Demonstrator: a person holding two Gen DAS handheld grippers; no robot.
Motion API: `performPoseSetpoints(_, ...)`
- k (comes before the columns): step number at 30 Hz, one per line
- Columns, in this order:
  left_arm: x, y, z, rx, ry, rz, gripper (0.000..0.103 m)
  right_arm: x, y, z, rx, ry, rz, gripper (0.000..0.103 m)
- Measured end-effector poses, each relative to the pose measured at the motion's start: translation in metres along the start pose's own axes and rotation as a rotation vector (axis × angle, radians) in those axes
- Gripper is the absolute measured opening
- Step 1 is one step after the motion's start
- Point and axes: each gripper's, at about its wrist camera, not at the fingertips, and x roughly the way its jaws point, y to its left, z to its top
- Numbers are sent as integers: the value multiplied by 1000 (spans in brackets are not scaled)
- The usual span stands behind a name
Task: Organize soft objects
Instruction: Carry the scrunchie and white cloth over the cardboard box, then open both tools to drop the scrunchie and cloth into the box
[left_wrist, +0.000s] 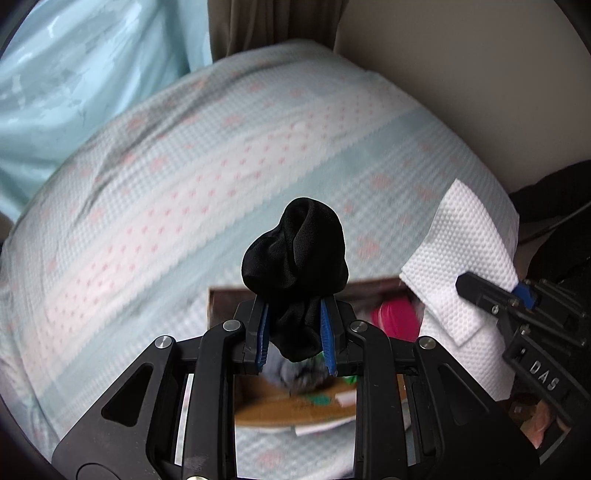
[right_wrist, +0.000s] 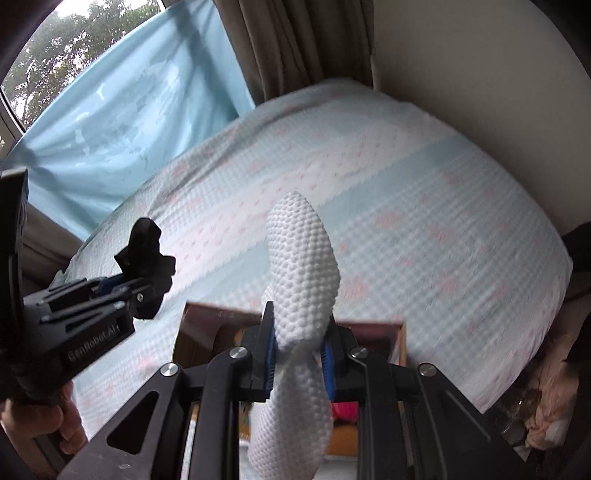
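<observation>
Item 1, left gripper (left_wrist: 293, 325): its blue-padded fingers (left_wrist: 327, 332) are clamped on a bunched black sock (left_wrist: 295, 251); the bulk of the sock stands above the fingers, a shorter tail hangs below; we hold it in the air over the near end of the bed (left_wrist: 147, 221), just above the open cardboard box (left_wrist: 266, 410).

Item 2, right gripper (right_wrist: 297, 350): fingers (right_wrist: 269, 350) pinched together on a folded white paper towel (right_wrist: 303, 266); the towel sticks up past the fingers and droops below them toward the same box; it touches nothing else that we can see.

Item 3, box contents: a pink soft item (left_wrist: 395, 319), something grey and fuzzy, green and white scraps; all blurred, so we cannot name them further.

Risks, as we judge them:
- the sock is gripped low on its bundle; its top-heavy lobe may flop over or slip free;
- the towel is thin and held at a narrow waist; it may tear or slide out between the pads;
- both grippers crowd one small opening; we may knock them together, or catch the box rim (right_wrist: 369, 325) and shift the box on the soft quilt;
- a release made too far out may land an item on the bed rather than inside.
</observation>
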Motion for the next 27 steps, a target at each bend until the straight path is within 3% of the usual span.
performPoseSetpoints(14,63,5,-55,1,194,49,20,60,-16,-50,40,204,13,19)
performPoseSetpoints(20,79,5,-67,16,234,60,20,78,-19,-60,44,255,-5,19)
performPoseSetpoints(21,79,6,-67,16,232,61,21,79,-20,-61,51,253,-6,23)
performPoseSetpoints(23,76,3,-64,21,215,72,40,81,-23,-60,63,256,4,35)
performPoseSetpoints(24,74,2,-64,28,205,87,70,82,-25,-60,72,263,13,49)
performPoseSetpoints(25,71,0,-62,34,191,110,99,83,-26,-59,81,266,22,54)
performPoseSetpoints(27,65,-2,-60,45,155,126,103,87,-28,-57,92,278,35,74)
